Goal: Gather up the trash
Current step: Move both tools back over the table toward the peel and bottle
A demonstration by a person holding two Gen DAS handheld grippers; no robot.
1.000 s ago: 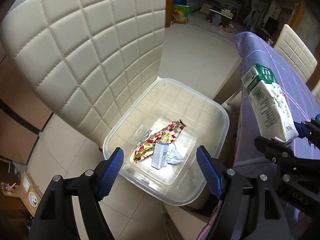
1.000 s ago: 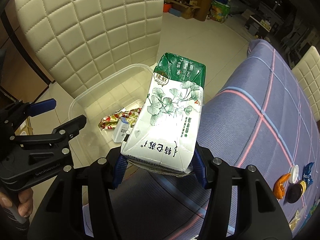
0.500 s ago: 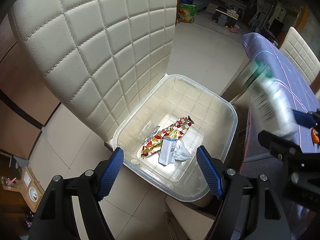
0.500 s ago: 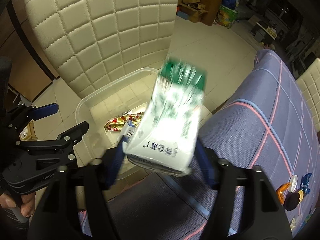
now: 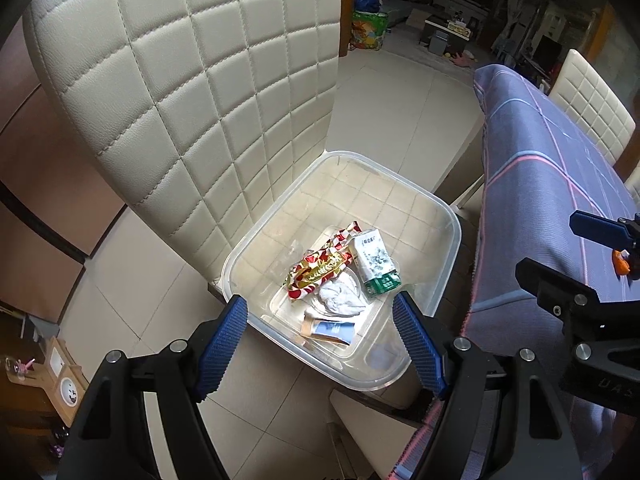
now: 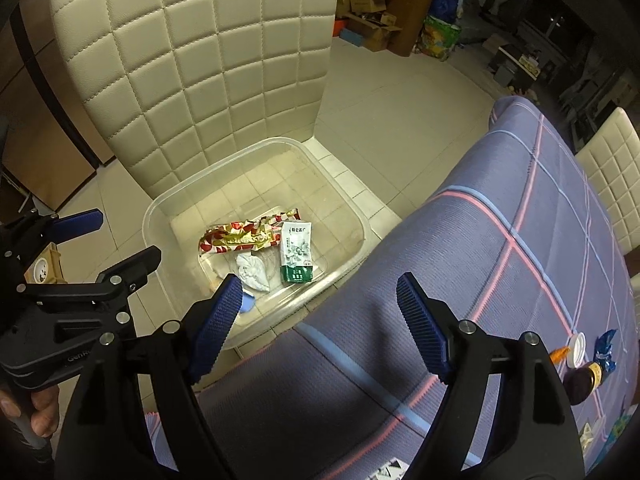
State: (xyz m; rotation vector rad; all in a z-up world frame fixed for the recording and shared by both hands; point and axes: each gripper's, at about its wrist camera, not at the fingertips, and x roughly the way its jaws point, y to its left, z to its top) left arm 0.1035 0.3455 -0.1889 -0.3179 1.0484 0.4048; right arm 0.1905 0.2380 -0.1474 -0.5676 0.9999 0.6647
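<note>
Left wrist view: left tool [image 5: 320, 338] spread and empty above the clear bin [image 5: 448, 216], carton [image 5: 374, 260] at two o'clock among wrappers. Right wrist view: right tool [image 6: 320, 322] just opened, released, nothing between; more trash [image 6: 582, 368] at three o'clock on desk [image 6: 500, 260].

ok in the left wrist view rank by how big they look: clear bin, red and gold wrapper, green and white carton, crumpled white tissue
1. clear bin, far the largest
2. red and gold wrapper
3. green and white carton, close to the wrapper
4. crumpled white tissue
</note>
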